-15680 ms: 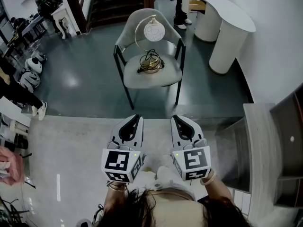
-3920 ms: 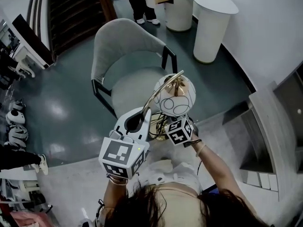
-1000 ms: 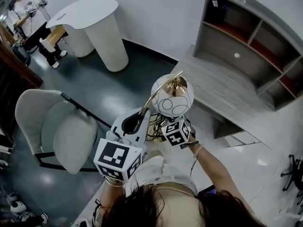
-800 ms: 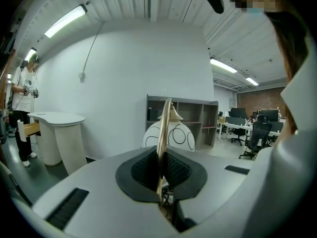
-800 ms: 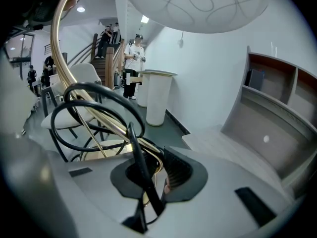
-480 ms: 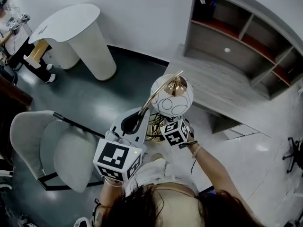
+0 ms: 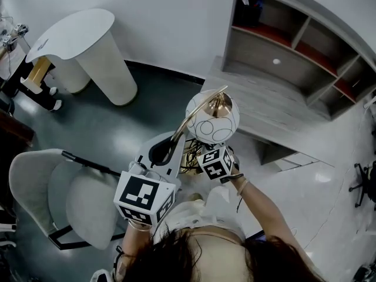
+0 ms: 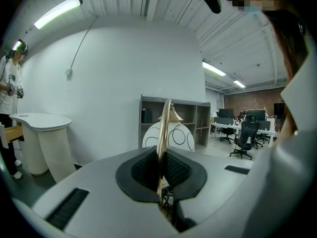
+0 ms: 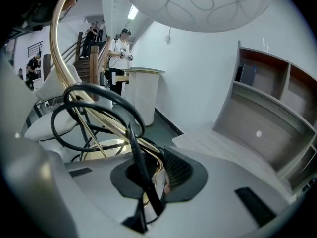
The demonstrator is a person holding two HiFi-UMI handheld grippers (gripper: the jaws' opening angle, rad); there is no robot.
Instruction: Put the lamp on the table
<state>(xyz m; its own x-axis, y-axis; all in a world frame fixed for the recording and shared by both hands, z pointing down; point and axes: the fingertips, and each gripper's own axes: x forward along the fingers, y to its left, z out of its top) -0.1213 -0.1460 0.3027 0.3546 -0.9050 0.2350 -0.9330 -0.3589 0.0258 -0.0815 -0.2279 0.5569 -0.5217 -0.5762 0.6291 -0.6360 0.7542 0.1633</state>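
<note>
This is an open-plan office with a showroom feel. In the left gripper view, rows of work benches with monitors (image 8: 229,119) and black swivel chairs (image 8: 246,139) fill the right of the frame in front of a brick wall (image 8: 247,99), and strip lights (image 8: 57,11) run along a bare, ribbed ceiling. The head view shows a polished dark floor (image 7: 147,107), a white curved bench (image 7: 76,34) at upper left, a grey shelf unit (image 7: 294,51) at upper right and a padded armchair (image 7: 64,192) at lower left. At the left of the right gripper view, people (image 9: 121,51) stand by a staircase (image 9: 91,58).
</note>
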